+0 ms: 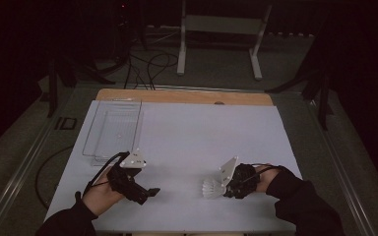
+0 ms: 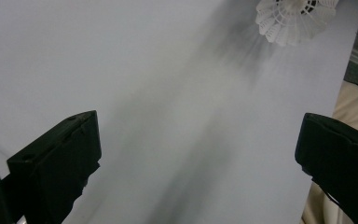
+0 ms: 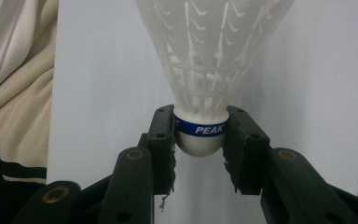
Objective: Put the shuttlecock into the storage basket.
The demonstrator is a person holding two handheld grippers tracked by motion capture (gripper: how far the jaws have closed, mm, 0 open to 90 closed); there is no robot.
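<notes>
The white plastic shuttlecock (image 3: 212,60) has its skirt cut off by the top edge in both gripper views. In the high view, the clear plastic tray's (image 1: 112,129) contents are too faint to tell.
</notes>
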